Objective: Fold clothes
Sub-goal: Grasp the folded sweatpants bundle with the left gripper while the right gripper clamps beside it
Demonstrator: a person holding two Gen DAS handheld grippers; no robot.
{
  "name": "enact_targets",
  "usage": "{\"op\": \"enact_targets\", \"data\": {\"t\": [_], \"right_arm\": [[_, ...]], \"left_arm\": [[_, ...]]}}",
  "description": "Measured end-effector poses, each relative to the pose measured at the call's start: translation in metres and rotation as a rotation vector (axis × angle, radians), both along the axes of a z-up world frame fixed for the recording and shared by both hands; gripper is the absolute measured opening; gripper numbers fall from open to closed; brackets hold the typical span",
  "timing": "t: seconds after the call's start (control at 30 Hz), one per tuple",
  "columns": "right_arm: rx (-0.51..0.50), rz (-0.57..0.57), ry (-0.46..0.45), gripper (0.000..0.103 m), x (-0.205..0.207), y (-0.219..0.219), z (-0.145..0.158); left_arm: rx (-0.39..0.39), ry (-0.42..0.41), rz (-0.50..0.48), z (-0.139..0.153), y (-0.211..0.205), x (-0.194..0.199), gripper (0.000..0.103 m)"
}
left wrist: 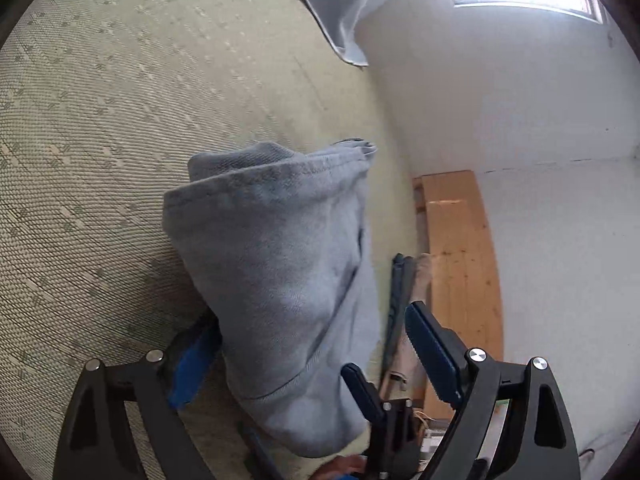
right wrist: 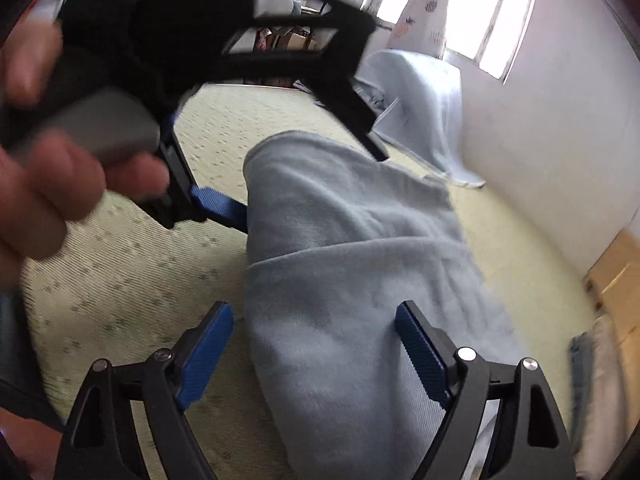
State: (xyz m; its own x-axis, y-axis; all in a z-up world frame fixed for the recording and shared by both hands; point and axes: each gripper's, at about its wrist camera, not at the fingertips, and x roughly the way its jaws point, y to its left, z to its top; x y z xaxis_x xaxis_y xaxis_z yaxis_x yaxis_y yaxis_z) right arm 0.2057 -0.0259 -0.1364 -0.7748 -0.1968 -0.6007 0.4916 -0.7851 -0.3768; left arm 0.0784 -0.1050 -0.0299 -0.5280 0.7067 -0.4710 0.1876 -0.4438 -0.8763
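Note:
A folded light grey-blue garment (left wrist: 280, 280) lies as a thick bundle on the woven mat; it also shows in the right wrist view (right wrist: 352, 280). My left gripper (left wrist: 312, 352) is open, its blue pads (left wrist: 430, 354) on either side of the bundle's near end. My right gripper (right wrist: 316, 354) is open too, its jaws straddling the bundle's near end from the other side. The left gripper (right wrist: 224, 208) appears in the right wrist view at upper left, held by a hand, one blue pad touching the bundle's side. The right gripper's fingers (left wrist: 362, 390) show at the bottom of the left wrist view.
A woven beige mat (left wrist: 120, 120) covers the surface. A second pale cloth (right wrist: 424, 108) lies by the white wall (left wrist: 500, 100) under a bright window (right wrist: 492, 12). Wooden boards (left wrist: 460, 260) lean by the wall. Folded items (right wrist: 592, 380) sit at the right edge.

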Motion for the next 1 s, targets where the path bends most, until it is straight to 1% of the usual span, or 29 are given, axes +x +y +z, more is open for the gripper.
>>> {"op": "enact_targets", "data": {"t": [0.13,0.23,0.33,0.37,0.4,0.47,0.5,0.53,0.6,0.7,0.87,1.0], "right_arm": [[0.107,-0.001,0.067,0.087,0.007,-0.016,-0.010],[0.103,-0.007,0.084,0.087,0.008,-0.018,-0.013],[0.174,-0.037,0.091,0.086,0.003,-0.023,-0.019],[0.174,-0.041,0.089,0.086,0.002,-0.022,-0.019],[0.174,-0.044,0.086,0.081,0.001,-0.022,-0.019],[0.174,-0.050,0.081,0.067,-0.001,-0.021,-0.018],[0.174,-0.054,0.079,0.063,-0.002,-0.020,-0.018],[0.160,-0.048,0.066,0.059,-0.003,-0.019,-0.016],[0.119,-0.047,0.039,0.046,-0.006,-0.015,-0.011],[0.046,-0.057,-0.005,0.038,-0.011,-0.008,-0.001],[-0.030,-0.065,-0.031,0.036,-0.018,0.003,0.013],[-0.052,-0.061,-0.045,0.036,-0.015,0.002,0.017]], "left_arm": [[0.007,0.015,-0.023,0.009,0.001,-0.002,0.091],[0.020,0.008,-0.026,0.009,0.005,-0.008,0.091],[0.018,0.006,-0.033,0.009,0.006,-0.009,0.091],[0.017,0.007,-0.033,0.010,0.006,-0.010,0.091],[0.019,0.008,-0.033,0.010,0.006,-0.010,0.091],[0.021,0.009,-0.033,0.010,0.006,-0.012,0.091],[0.020,0.010,-0.032,0.010,0.006,-0.012,0.091],[0.017,0.011,-0.032,0.009,0.006,-0.012,0.091],[0.010,0.012,-0.032,0.009,0.006,-0.013,0.091],[-0.014,-0.009,-0.035,0.003,0.008,-0.016,0.091],[-0.071,-0.039,-0.014,-0.004,0.010,-0.033,0.091],[-0.068,-0.034,-0.024,-0.005,0.019,-0.045,0.091]]}}
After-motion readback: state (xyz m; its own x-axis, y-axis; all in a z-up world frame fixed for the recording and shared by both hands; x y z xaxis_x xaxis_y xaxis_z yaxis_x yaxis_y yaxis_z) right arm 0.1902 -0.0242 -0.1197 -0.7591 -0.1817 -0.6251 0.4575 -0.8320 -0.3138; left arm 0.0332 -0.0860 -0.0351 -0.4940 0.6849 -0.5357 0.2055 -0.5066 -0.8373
